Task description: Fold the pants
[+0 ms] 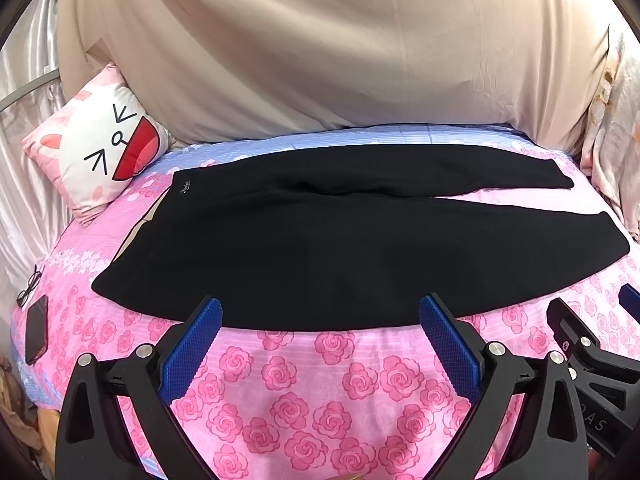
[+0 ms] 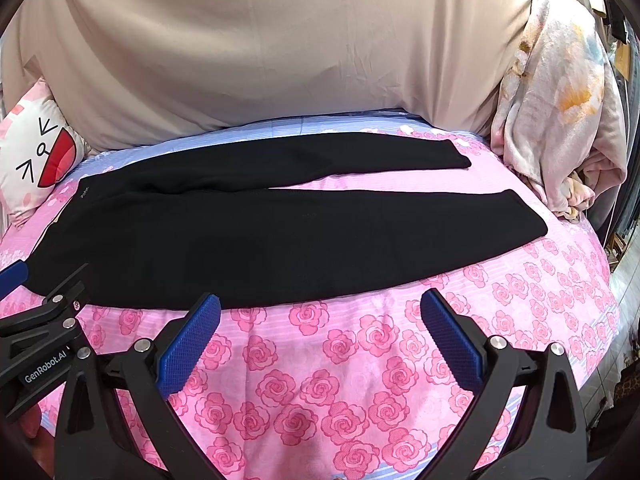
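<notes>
Black pants [image 1: 320,240] lie flat across the pink rose-print bed [image 1: 304,392], waistband at the left, both legs spread to the right. They also show in the right wrist view [image 2: 280,232]. My left gripper [image 1: 320,312] is open and empty, fingertips at the pants' near edge around the hip. My right gripper [image 2: 320,308] is open and empty, just short of the near leg's edge. The right gripper's body shows at the right of the left wrist view [image 1: 592,344].
A cat-face pillow [image 1: 96,148] leans at the back left. A beige sheet [image 1: 320,48] hangs behind the bed. A floral blanket [image 2: 560,112] is heaped at the right. A phone [image 1: 37,328] and glasses [image 1: 30,284] lie at the left edge.
</notes>
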`<state>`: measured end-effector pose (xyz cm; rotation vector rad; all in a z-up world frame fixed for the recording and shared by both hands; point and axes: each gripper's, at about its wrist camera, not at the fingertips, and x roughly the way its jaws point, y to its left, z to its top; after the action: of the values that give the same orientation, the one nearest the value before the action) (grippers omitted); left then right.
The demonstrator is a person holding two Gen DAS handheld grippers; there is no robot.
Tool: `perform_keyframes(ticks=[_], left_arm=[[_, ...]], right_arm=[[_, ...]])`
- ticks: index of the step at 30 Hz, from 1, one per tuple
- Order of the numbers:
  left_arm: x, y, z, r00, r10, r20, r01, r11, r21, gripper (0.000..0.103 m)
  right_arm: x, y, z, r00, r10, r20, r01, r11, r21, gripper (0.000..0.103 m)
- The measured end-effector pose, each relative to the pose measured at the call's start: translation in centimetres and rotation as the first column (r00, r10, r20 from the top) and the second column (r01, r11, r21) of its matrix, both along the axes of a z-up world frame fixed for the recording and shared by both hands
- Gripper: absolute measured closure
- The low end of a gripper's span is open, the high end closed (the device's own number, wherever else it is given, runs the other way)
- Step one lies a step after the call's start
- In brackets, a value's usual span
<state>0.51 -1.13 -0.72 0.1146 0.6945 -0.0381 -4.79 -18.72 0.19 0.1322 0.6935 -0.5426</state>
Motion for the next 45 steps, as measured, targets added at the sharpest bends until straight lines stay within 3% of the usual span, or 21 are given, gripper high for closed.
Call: perform_keyframes(ticks=[34, 40, 43, 45], left_arm=[[2.1, -1.1, -0.9, 0.999, 0.0, -0.046, 0.001, 1.0, 0.011, 0.006], [6.0, 0.2, -0.3, 0.998, -0.016, -0.067, 0.015, 1.0, -0.006, 0.006], [8.7, 1.1, 0.6, 1.0, 0.023, -0.018, -0.022, 0.999, 0.036, 0.006], [11.2, 2.2, 1.1, 0.999, 0.038, -0.011, -0.037, 0.999, 0.022, 0.006]], right_arm=[[1.6, -1.8, -1.3, 1.0, 0.014, -0.023, -0.013, 1.0, 0.017, 0.005], [3.3, -9.1, 0.4, 0.999, 0.022, 0.04, -0.023, 1.0, 0.015, 0.005], [5.0, -15.3, 1.9, 0.996, 0.006, 0.084, 0.0, 0.998, -0.07, 0.005], [7.6, -21.5, 1.9, 0.998, 0.027, 0.049, -0.024, 0.998, -0.05, 0.005]])
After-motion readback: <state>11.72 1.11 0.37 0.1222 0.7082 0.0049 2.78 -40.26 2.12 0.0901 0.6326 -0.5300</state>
